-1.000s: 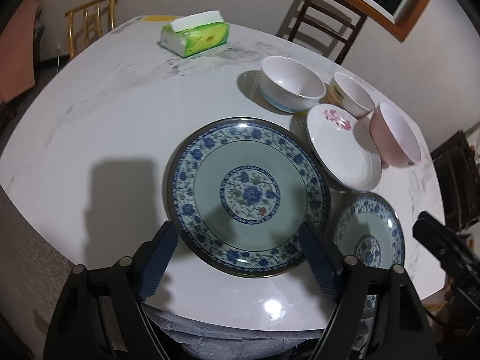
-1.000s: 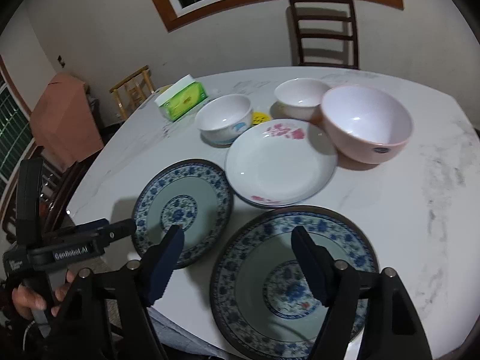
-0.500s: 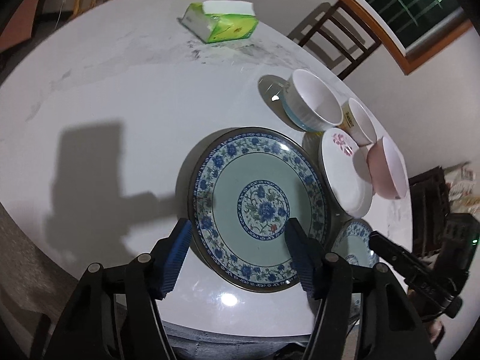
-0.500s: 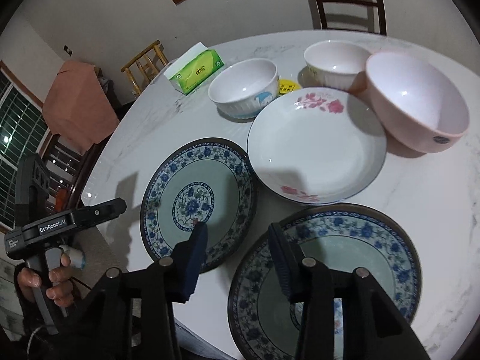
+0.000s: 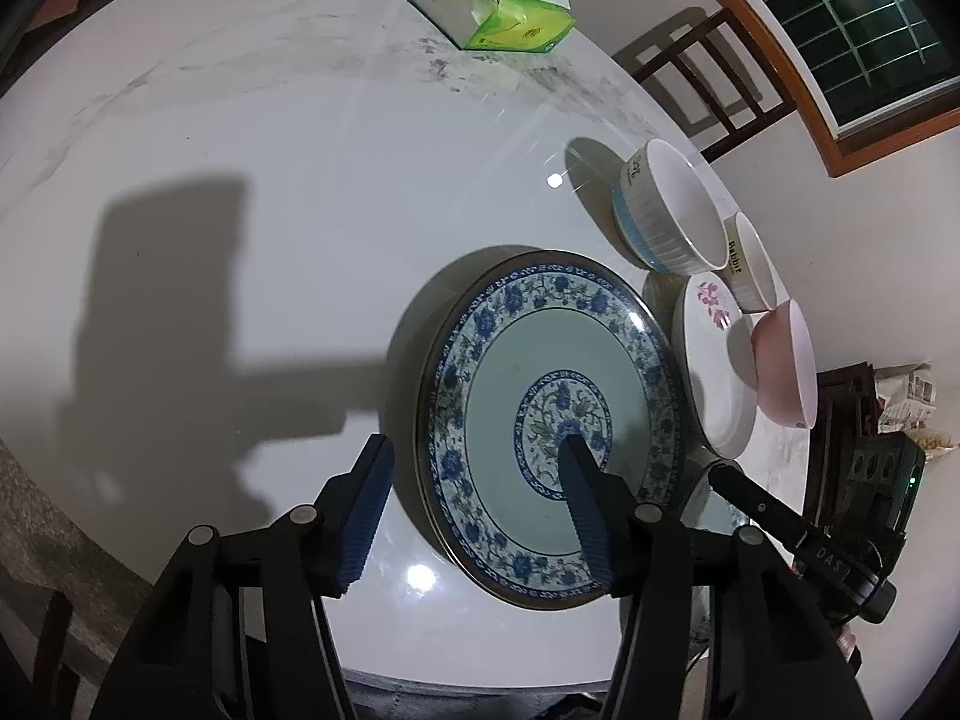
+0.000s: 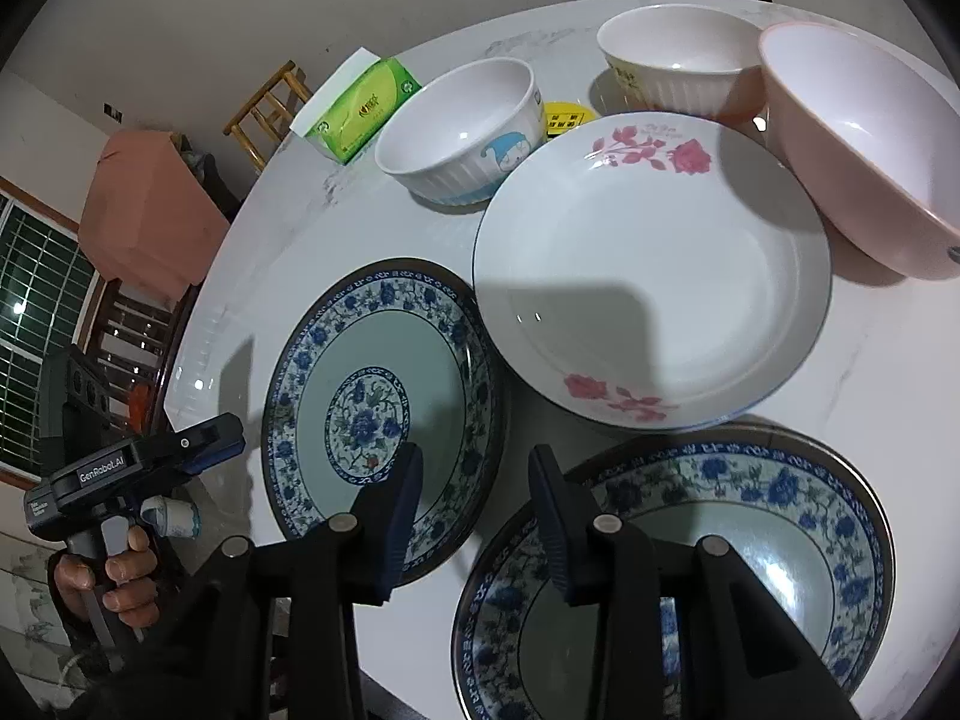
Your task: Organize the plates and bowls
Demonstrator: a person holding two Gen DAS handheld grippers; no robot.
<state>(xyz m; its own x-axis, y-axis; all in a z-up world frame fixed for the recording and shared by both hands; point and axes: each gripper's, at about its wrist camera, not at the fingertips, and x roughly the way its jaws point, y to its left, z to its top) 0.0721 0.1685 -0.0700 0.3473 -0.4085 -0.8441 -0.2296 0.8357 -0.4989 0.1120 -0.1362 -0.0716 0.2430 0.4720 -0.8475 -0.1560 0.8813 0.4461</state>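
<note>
A blue-patterned plate [image 5: 552, 420] lies on the white table [image 5: 270, 240]. My left gripper [image 5: 474, 450] is open and straddles its left rim: one finger over the plate's centre, one over the table. In the right wrist view the same plate [image 6: 384, 396] lies left, a second blue-patterned plate [image 6: 750, 546] at the near right. My right gripper [image 6: 474, 468] is open over the gap between them. Behind stand a white rose plate [image 6: 654, 276], a white-and-blue bowl [image 6: 462, 126], a cream bowl [image 6: 672, 60] and a pink bowl [image 6: 864, 144].
A green tissue box [image 5: 498, 18] lies at the far side of the table. A small yellow item [image 6: 564, 117] sits between the bowls. Wooden chairs [image 5: 702, 78] stand around the table. The table's near edge [image 5: 420, 672] runs just below my left gripper.
Both grippers have moved down and in toward the plates. The left one shifted over the left rim of the blue plate. The right one's fingers have narrowed.
</note>
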